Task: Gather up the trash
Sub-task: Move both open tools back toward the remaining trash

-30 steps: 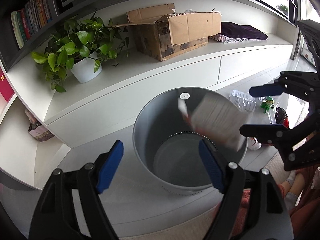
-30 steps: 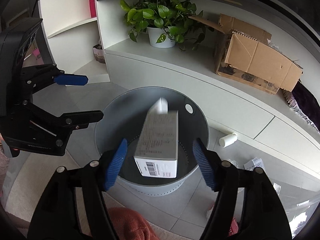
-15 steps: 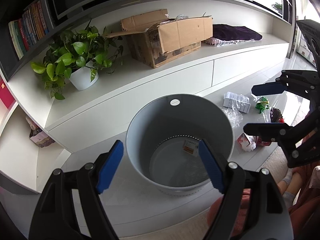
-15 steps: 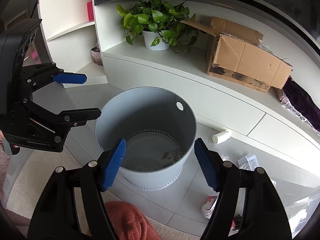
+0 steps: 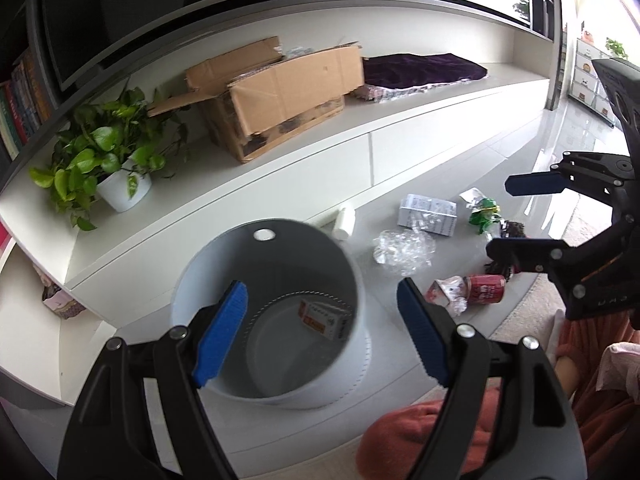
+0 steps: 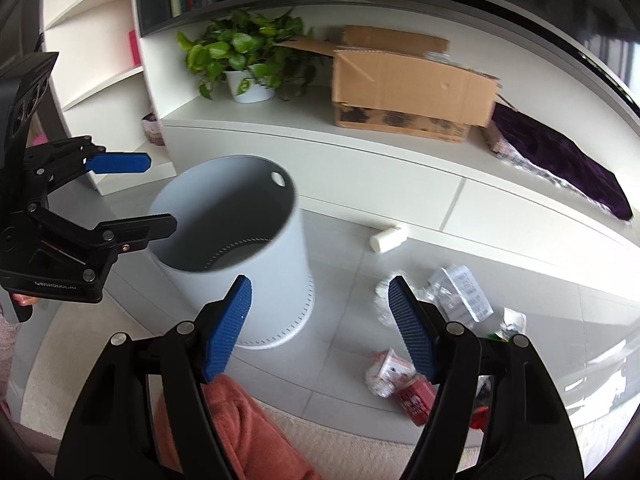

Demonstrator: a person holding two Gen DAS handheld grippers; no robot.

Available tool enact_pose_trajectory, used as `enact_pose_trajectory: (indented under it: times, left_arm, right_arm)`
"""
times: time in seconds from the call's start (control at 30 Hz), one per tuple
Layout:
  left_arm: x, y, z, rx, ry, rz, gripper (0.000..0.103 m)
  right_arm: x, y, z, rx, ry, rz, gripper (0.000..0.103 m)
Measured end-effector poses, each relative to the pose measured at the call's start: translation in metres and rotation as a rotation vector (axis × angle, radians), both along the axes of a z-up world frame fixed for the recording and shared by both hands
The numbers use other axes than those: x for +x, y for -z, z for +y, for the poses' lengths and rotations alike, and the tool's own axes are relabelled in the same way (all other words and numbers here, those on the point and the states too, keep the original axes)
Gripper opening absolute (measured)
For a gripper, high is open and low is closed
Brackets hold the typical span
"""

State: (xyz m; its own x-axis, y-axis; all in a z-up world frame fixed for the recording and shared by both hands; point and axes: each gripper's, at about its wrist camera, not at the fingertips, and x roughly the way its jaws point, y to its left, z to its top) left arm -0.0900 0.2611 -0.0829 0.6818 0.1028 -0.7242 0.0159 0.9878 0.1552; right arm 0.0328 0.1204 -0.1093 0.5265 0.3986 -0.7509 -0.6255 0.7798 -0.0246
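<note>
A grey round trash bin (image 5: 352,280) (image 6: 292,248) stands on the floor with a white carton (image 5: 324,319) lying at its bottom. My left gripper (image 5: 322,332) (image 6: 136,196) is open and empty above the bin's near rim. My right gripper (image 6: 320,320) (image 5: 516,216) is open and empty, right of the bin. Trash lies on the floor to the right: a red can (image 5: 486,289) (image 6: 416,398), a crumpled wrapper (image 5: 446,294) (image 6: 384,368), clear plastic (image 5: 404,250), a white box (image 5: 428,214) (image 6: 466,292), a green wrapper (image 5: 484,216) and a white bottle (image 5: 346,222) (image 6: 388,238).
A low white cabinet (image 5: 280,168) runs behind the bin, carrying a potted plant (image 5: 108,156), a cardboard box (image 5: 276,96) and a purple cloth (image 5: 420,70). A beige rug (image 6: 340,440) and a person's orange-clad legs (image 5: 420,432) are in the foreground.
The white carton dropped from between my right fingers into the bin. Both grippers have since swung right, bringing the floor trash into view.
</note>
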Motion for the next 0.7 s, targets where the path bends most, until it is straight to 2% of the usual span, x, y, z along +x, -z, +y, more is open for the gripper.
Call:
enact_pose_trajectory:
  times: [0.4, 0.7]
  left_arm:
    - [0.05, 0.03, -0.124, -0.082, 0.1, 0.031, 0.077]
    - [0.084, 0.065, -0.207, -0.082, 0.109, 0.077, 0.077]
  right_arm:
    - [0.013, 0.013, -0.17, -0.019, 0.259, -0.009, 0.072]
    - [0.025, 0.039, -0.281, -0.038, 0.373, 0.022, 0.074]
